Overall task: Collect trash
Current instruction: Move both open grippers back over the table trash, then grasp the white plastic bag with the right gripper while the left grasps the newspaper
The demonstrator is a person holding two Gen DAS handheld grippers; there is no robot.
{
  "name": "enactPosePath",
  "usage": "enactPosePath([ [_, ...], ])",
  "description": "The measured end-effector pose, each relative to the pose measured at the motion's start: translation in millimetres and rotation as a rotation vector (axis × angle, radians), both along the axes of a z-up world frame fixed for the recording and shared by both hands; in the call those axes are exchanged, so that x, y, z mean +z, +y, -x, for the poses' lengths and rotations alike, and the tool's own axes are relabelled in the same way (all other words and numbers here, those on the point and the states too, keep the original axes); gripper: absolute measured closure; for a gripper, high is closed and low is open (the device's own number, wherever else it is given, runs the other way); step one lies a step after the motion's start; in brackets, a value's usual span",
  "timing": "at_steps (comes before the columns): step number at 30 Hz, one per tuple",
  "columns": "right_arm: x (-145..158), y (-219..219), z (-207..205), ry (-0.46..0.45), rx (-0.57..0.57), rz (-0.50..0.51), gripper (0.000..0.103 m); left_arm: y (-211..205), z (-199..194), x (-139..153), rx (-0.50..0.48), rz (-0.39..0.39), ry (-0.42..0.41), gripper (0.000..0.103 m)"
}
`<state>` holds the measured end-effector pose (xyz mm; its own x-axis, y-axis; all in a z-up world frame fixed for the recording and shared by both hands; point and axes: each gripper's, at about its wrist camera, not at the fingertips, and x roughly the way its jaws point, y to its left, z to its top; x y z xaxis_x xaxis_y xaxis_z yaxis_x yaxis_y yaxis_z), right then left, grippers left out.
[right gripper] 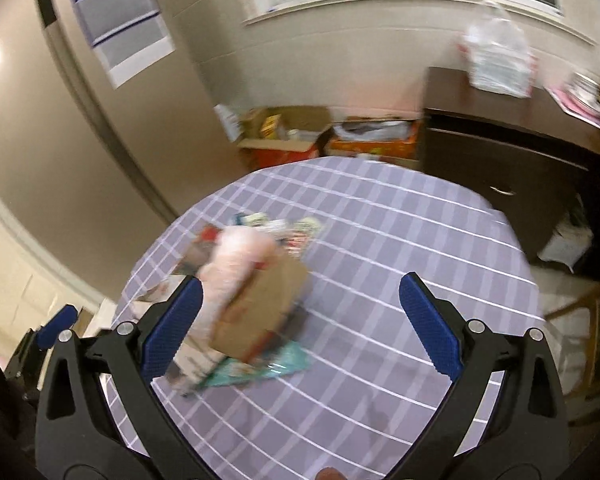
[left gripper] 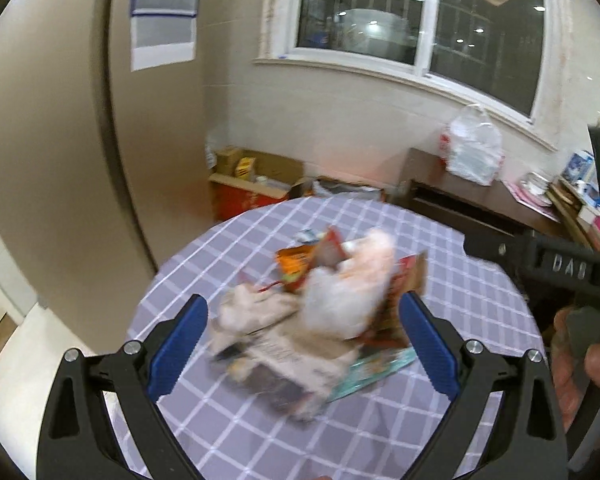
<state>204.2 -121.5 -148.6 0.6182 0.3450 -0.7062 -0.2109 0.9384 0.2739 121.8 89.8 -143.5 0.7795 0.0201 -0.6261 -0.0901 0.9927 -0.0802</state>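
A round table (right gripper: 400,240) in a checked lilac cloth holds a trash pile (left gripper: 312,312); both grippers (left gripper: 302,336) (right gripper: 300,320) gape, released, near a window (left gripper: 420,12).

Trash heap (right gripper: 240,304) (table (right gripper: 400,280) beside it bare)

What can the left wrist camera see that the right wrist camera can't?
Only the left wrist view shows the person's hand holding the other gripper's black handle, and most of the big window.

Only the right wrist view shows the front of the dark cabinet with its drawer handle, and a wooden chair at the right edge.

Both show the blurry trash pile on the checked tablecloth, the cardboard boxes on the floor, the white plastic bag, and open blue fingers.
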Motion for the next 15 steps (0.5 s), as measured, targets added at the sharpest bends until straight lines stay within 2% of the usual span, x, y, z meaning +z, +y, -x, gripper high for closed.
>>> enactPosePath([
  [5,-11.0,52.7,-24.4,0.025,0.087,0.049,0.007,34.8,1.2,-23.3,0.061,0.002,0.058,0.009],
  [11,-35.0,85.8,-57.3,0.078,0.101,0.114,0.008,61.5,-11.1,-54.4,0.092,0.003,0.133,0.009],
  [14,-47.0,98.1,-67.0,0.103,0.124,0.179,0.023,69.0,-19.9,-70.3,0.09,0.002,0.166,0.009],
  [15,-51.2,100.6,-69.3,0.112,0.136,0.195,0.035,70.9,-24.5,-75.9,0.084,0.0,0.18,0.009],
])
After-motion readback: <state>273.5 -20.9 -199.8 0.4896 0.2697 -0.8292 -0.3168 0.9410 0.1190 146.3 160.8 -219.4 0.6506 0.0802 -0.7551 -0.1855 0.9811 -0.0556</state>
